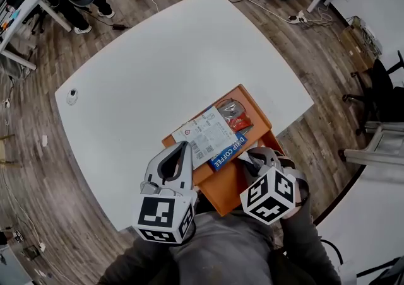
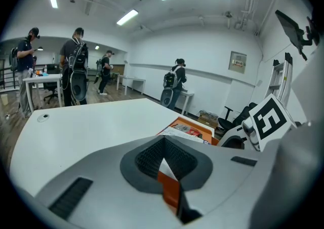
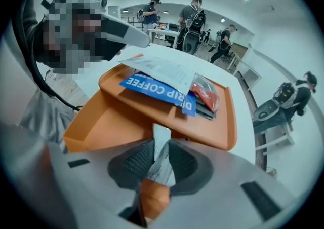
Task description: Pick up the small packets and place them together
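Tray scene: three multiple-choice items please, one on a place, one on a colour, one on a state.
1. Where does the blue packet lie?
A. on the bare table
B. in the tray
C. on the floor

2. What colour is the tray?
A. green
B. orange
C. black

3. What is the right claw doing?
A. standing open and empty
B. gripping a cable
C. gripping a small packet

Key: 1 B, the blue packet rests among other packets inside the tray. 2 B, its walls and floor show orange in every view. 3 C, the right gripper view shows the pads pinching a small white packet.
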`<action>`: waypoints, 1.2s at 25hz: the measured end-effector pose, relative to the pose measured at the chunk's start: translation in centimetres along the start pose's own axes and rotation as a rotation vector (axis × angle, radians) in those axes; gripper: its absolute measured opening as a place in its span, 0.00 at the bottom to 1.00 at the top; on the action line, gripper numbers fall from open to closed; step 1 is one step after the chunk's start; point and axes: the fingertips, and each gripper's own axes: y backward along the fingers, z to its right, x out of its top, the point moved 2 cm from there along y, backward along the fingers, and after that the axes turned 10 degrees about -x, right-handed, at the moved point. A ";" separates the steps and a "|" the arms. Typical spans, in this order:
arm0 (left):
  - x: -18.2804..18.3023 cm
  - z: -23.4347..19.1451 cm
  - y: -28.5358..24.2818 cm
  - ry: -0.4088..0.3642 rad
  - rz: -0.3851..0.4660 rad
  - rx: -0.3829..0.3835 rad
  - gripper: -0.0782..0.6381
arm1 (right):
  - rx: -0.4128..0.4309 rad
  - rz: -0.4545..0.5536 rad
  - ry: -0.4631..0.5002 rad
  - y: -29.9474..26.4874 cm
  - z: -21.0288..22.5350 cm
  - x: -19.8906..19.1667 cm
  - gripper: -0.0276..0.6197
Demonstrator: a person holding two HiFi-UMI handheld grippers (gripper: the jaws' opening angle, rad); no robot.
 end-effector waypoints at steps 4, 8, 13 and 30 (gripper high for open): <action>-0.1 0.5 0.6 -0.012 0.010 -0.004 0.10 | -0.013 0.025 -0.014 1.0 -0.4 0.1 0.18; -0.1 1.3 1.3 -0.024 0.018 -0.011 0.10 | -0.033 0.057 -0.030 2.3 -0.7 0.2 0.18; -0.1 2.3 2.2 -0.041 0.030 -0.020 0.10 | -0.050 0.096 -0.054 4.0 -1.0 0.4 0.18; 1.4 1.6 5.2 -0.034 0.101 0.044 0.10 | -0.125 0.288 -0.095 7.8 4.2 5.8 0.18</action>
